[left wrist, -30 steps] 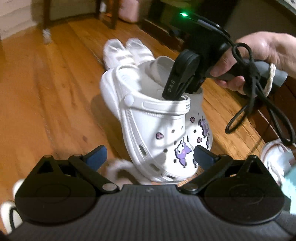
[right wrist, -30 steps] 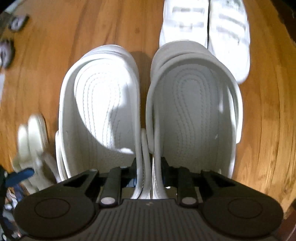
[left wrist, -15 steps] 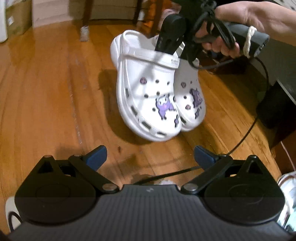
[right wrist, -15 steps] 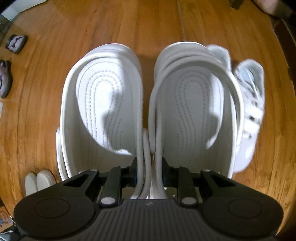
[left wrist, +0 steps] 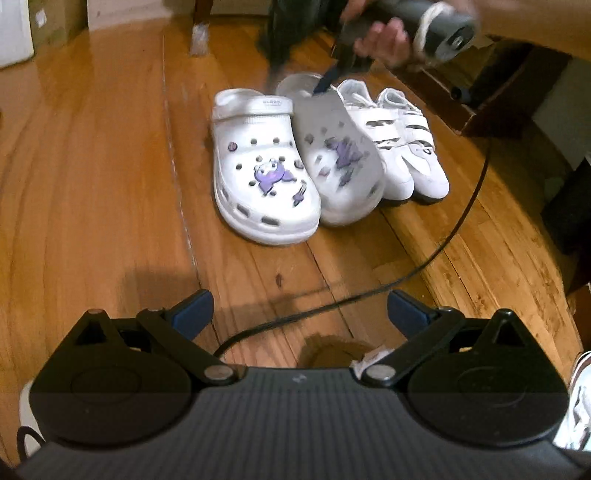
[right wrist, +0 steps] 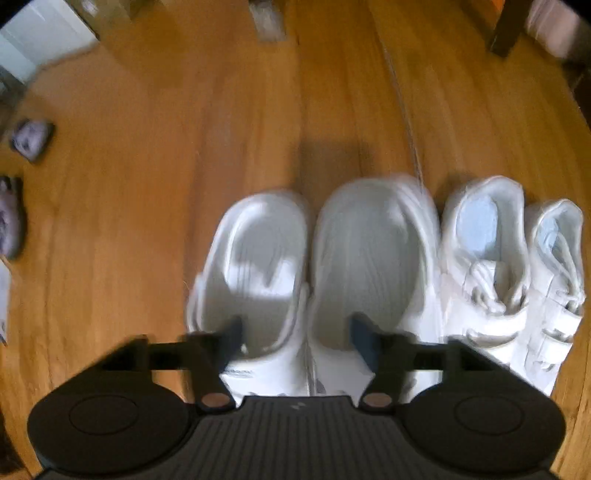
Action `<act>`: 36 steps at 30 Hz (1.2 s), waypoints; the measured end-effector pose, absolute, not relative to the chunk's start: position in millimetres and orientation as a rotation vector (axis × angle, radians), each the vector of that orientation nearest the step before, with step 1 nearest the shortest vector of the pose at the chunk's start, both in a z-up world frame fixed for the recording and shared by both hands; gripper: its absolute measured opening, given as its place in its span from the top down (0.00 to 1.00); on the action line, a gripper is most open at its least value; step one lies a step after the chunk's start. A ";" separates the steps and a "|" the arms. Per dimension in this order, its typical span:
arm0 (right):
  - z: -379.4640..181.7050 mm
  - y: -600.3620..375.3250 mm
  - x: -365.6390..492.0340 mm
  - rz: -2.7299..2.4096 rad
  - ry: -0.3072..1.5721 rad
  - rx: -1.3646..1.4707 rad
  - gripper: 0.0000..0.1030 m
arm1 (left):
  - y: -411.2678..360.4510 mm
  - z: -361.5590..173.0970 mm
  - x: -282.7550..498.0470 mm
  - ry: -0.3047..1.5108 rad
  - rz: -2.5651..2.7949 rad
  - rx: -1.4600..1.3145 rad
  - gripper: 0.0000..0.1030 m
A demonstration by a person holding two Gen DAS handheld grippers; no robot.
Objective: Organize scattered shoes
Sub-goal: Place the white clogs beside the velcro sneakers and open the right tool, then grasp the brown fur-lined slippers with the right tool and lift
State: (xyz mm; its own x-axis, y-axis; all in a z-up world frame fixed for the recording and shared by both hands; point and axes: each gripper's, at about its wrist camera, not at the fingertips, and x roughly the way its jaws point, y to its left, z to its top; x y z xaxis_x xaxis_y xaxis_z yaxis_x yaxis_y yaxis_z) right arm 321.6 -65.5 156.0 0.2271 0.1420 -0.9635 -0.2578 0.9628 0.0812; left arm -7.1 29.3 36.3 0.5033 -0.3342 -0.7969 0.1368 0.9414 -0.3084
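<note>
Mid-frame in the left wrist view, two white clogs with purple charms sit beside white sneakers on the wooden floor. The right view alone shows their insoles. Left gripper and right gripper both gape empty.

A lived-in room of a home, seen at floor level.

Warm, glossy wooden floor throughout; white clogs with purple charms and white strap sneakers lined up beside dark wooden furniture; a chair leg farther back, a cardboard box against the wall, and small slippers lying well apart on the boards.
</note>
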 end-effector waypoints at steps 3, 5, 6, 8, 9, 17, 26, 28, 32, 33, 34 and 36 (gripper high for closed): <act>190.2 -70.4 313.9 0.272 1.316 -0.142 0.35 | 33.3 37.0 -6.9 1.029 -0.303 -0.257 0.00; 173.4 -70.7 304.9 0.272 1.330 -0.152 0.35 | 34.5 37.8 -6.9 1.055 -0.317 -0.272 0.00; 162.1 -74.3 287.1 0.270 1.360 -0.162 0.34 | 31.9 37.8 -8.7 1.089 -0.336 -0.263 0.00; 136.8 -86.9 244.8 0.277 1.444 -0.186 0.34 | 23.9 38.9 -14.7 1.127 -0.382 -0.219 0.00; 132.9 -93.5 230.1 0.279 1.484 -0.204 0.34 | 19.9 39.7 -17.9 1.144 -0.406 -0.194 0.00; 112.6 -102.5 132.9 0.307 1.710 -0.364 0.34 | -7.3 35.9 -59.8 1.189 -0.455 0.025 0.00; 77.8 -96.0 65.9 0.429 1.847 -0.465 0.31 | -20.2 20.6 -91.5 1.271 -0.450 0.024 0.00; 62.6 -94.4 59.9 0.446 1.856 -0.476 0.31 | -19.6 22.1 -97.8 1.268 -0.433 0.017 0.00; 42.0 -90.9 43.6 0.490 1.887 -0.438 0.29 | -9.3 26.1 -111.8 1.252 -0.397 -0.065 0.00; 40.5 -90.0 38.5 0.503 1.893 -0.436 0.29 | -5.9 28.9 -119.6 1.237 -0.401 -0.077 0.00; 38.7 -88.8 33.1 0.515 1.896 -0.436 0.28 | -3.3 31.3 -126.0 1.231 -0.403 -0.070 0.00; 37.6 -86.4 21.2 0.524 1.888 -0.432 0.28 | 2.2 36.2 -138.6 1.219 -0.405 -0.054 0.00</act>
State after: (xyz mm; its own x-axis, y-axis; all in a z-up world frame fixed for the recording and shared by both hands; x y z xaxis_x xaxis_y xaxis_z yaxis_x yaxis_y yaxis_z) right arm 21.2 -86.4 37.6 -0.3563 -0.0511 -0.9330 -0.5247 0.8371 0.1545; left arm -138.6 2.2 36.2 0.2828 -0.3307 -0.9003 0.2738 0.9274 -0.2547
